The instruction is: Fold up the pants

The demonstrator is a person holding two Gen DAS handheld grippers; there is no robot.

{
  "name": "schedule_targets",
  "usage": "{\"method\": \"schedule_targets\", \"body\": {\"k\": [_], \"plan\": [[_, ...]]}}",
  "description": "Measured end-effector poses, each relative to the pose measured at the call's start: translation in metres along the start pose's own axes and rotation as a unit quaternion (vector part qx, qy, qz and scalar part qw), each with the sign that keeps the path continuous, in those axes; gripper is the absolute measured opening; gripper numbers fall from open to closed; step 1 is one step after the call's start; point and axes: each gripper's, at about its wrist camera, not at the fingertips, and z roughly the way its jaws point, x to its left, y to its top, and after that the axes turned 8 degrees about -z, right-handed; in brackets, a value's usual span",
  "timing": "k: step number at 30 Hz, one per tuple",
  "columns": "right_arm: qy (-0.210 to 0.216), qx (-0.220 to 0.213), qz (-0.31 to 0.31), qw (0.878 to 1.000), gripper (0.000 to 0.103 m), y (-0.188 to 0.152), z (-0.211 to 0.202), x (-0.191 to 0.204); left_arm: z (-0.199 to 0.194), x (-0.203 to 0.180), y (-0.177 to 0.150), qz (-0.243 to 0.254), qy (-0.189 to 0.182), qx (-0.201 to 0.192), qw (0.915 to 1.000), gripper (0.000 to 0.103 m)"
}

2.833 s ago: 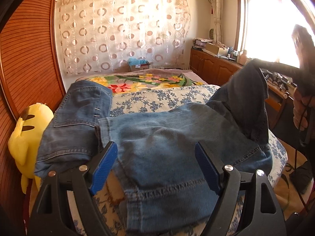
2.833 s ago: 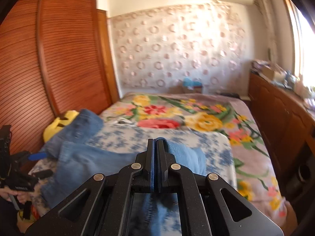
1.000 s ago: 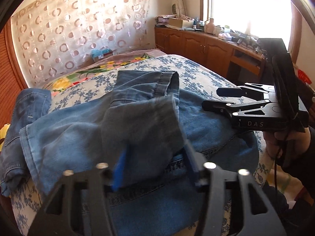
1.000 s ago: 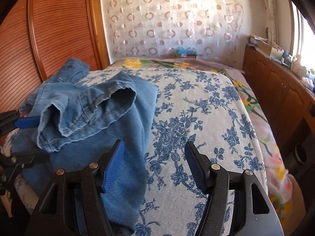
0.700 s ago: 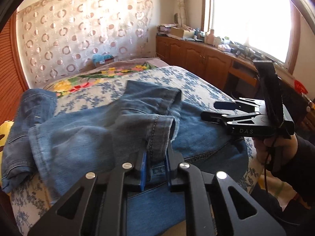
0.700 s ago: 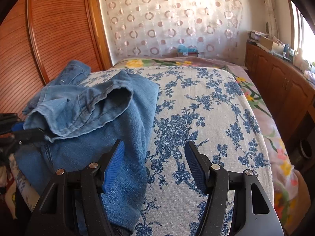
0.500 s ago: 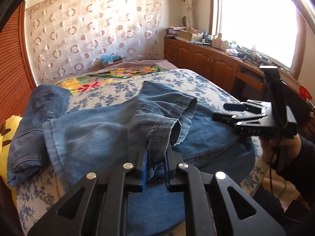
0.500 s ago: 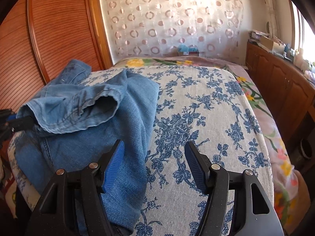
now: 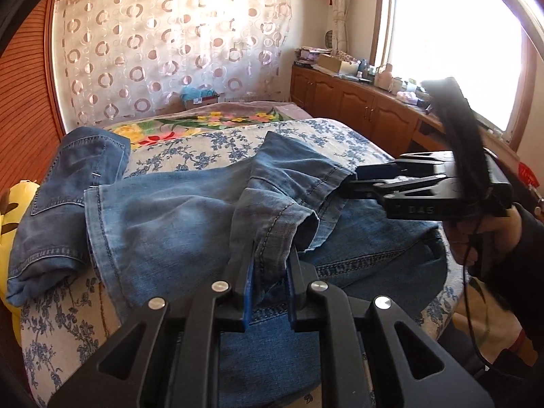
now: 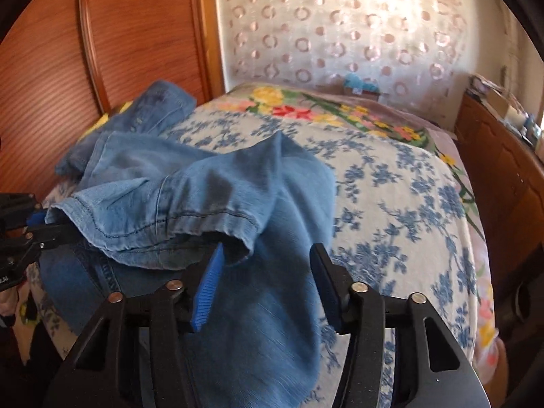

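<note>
A pair of blue jeans [image 9: 176, 217] lies on the bed, its legs folded back over the waist part. My left gripper [image 9: 268, 272] is shut on the hem of the folded-over leg [image 9: 272, 224] and holds it slightly raised. My right gripper [image 10: 265, 278] is open, its jaws straddling the other corner of the same leg hem [image 10: 238, 231], with the lower denim layer [image 10: 265, 340] under it. It also shows in the left wrist view [image 9: 374, 180] at the right end of the hem. The left gripper appears at the left edge of the right wrist view [image 10: 40, 227].
A second, darker pair of jeans [image 9: 68, 183] lies at the left on a yellow plush toy [image 9: 13, 210]. The bed has a blue-flowered cover [image 10: 391, 210] and a bright floral blanket [image 10: 306, 108] behind. Wooden cabinets [image 9: 357, 108] run along the right; a wooden wardrobe [image 10: 119, 40] stands left.
My right gripper has moved left to the leg hem, still open. My left gripper stays shut on the hem and has lifted it a little.
</note>
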Motion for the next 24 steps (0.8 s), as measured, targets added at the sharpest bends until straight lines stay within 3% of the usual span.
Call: {"method": "schedule_targets", "body": {"k": [3,5,7,18,24], "plan": [[0.005,0.015,-0.009,1.0,0.03,0.006,0.011,0.004,-0.003,-0.001,-0.001,0.005,-0.008,0.002,1.0,0.012],[0.007,0.021,-0.008,1.0,0.008,0.011,0.015,0.002,-0.009,-0.003,-0.001,0.004,-0.016,-0.002,0.9999,0.01],[0.016,0.01,-0.005,1.0,0.003,0.016,0.009,0.0,-0.018,-0.005,0.001,0.006,-0.019,-0.012,0.9997,0.01],[0.022,-0.099,-0.058,0.993,0.0,0.097,-0.069,0.034,-0.089,0.007,-0.008,-0.03,-0.052,-0.071,0.9956,0.005],[0.032,-0.117,-0.113,0.986,0.0,0.138,-0.07,0.083,-0.102,0.028,-0.02,-0.051,-0.038,-0.077,0.995,0.004]]}}
